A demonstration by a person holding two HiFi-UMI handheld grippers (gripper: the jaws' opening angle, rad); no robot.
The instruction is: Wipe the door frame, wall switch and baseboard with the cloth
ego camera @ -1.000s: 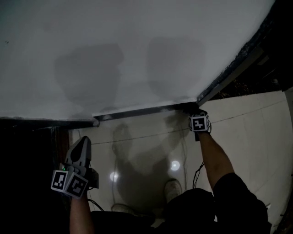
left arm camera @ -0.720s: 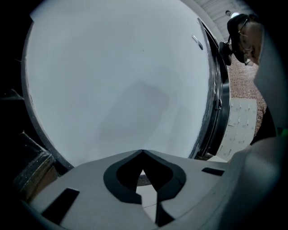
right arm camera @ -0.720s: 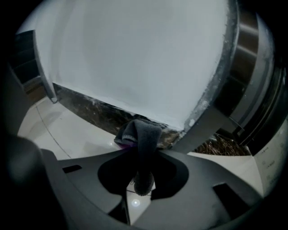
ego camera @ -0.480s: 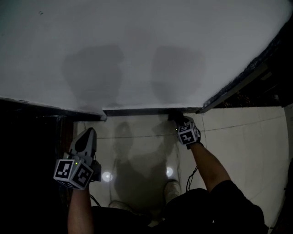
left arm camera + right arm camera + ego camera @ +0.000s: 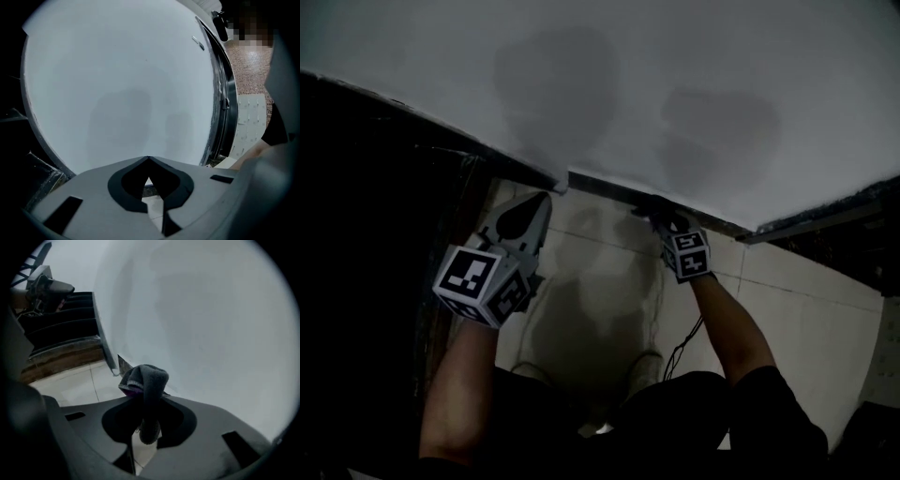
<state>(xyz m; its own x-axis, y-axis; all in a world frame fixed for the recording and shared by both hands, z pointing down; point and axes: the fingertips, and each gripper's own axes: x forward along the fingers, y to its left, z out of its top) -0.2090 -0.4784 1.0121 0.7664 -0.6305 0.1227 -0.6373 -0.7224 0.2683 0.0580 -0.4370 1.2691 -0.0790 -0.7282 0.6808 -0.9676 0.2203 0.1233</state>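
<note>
**Wiping low, one side idle**

Head view: the right gripper (image 5: 654,214) reaches down to the dark baseboard (image 5: 609,187), where the white wall (image 5: 694,66) meets the tiled floor (image 5: 600,281). I judge it is placed there for the baseboard part of the wipe. The left gripper (image 5: 539,200) hovers apart, near the wall's corner, likely kept clear of the working side. The marker cubes carry black-and-white square patterns only, no words.

Left gripper view: the jaws are clenched tip to tip on nothing and point at bare wall.

Right gripper view: the jaws grasp the grey cloth (image 5: 145,380). Its bunched end sticks out ahead of them, so fabric rather than jaw would meet the surface. That end sits by the foot of the wall; whether it touches the baseboard cannot be told. A purple edge shows in the fold. No label or writing is readable.
</note>
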